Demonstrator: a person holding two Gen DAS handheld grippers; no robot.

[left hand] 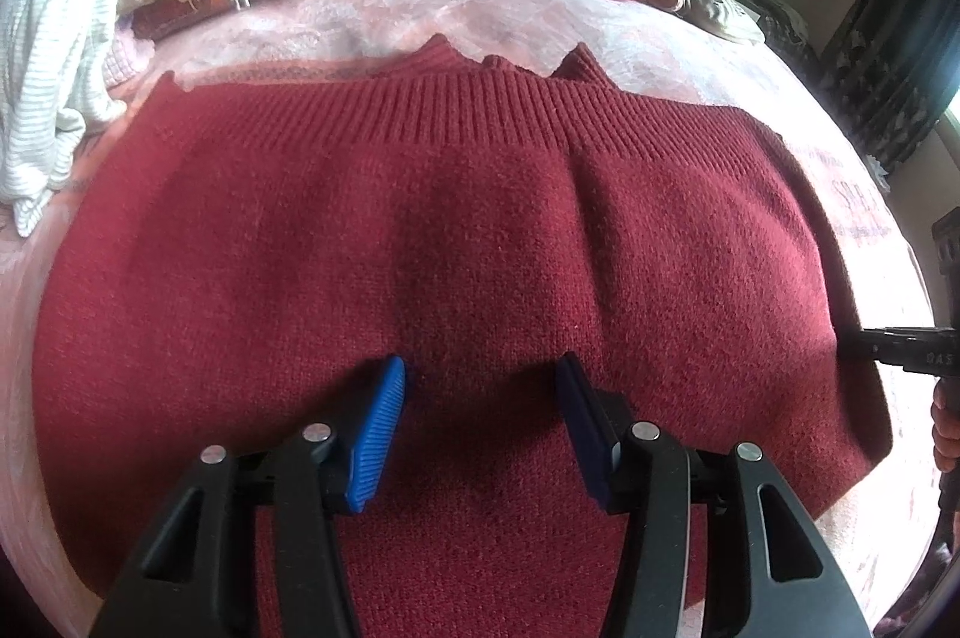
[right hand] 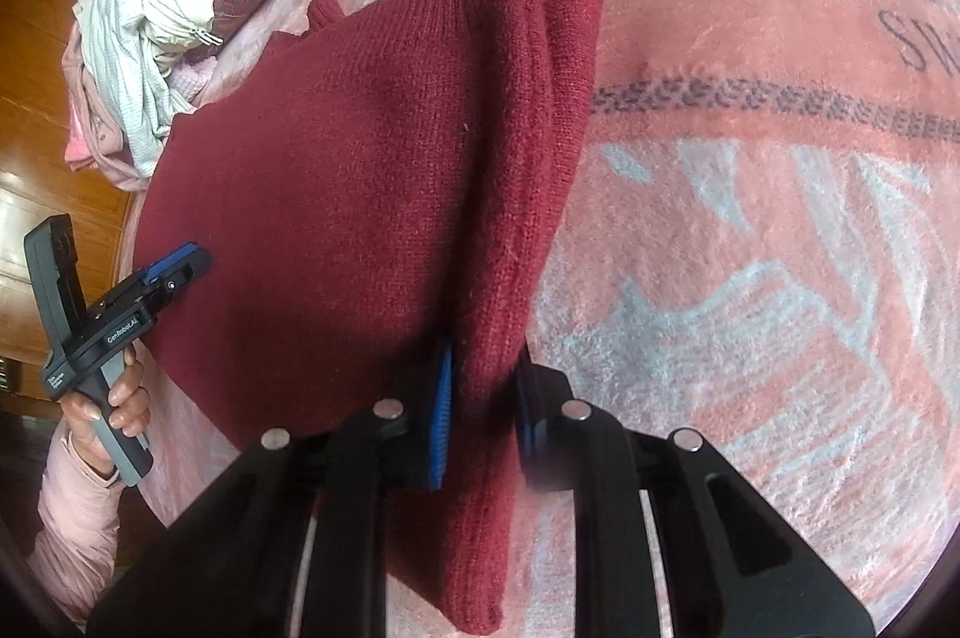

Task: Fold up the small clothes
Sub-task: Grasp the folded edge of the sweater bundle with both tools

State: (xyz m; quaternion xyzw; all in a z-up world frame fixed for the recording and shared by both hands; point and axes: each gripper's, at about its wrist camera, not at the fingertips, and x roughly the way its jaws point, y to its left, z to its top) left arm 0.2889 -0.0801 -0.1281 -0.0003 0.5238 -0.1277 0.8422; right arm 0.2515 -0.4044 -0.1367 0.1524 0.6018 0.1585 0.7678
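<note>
While the left hand-held gripper (left hand: 480, 386) hovers agape, the right hand-held gripper (right hand: 483, 392) pinches the ribbed maroon sweater (right hand: 336, 170).

The right gripper (right hand: 483, 410) has its jaws clamped on the dark red sweater's (right hand: 336, 170) folded edge.

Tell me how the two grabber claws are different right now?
The right gripper is shut on a bunched fold at the edge of the maroon sweater; the left gripper is open, with nothing between its fingers. The right one reaches in at the sweater's side edge, while the left one sits over the flat middle of the knit. Both have black arms and blue ribbed pads.
</note>
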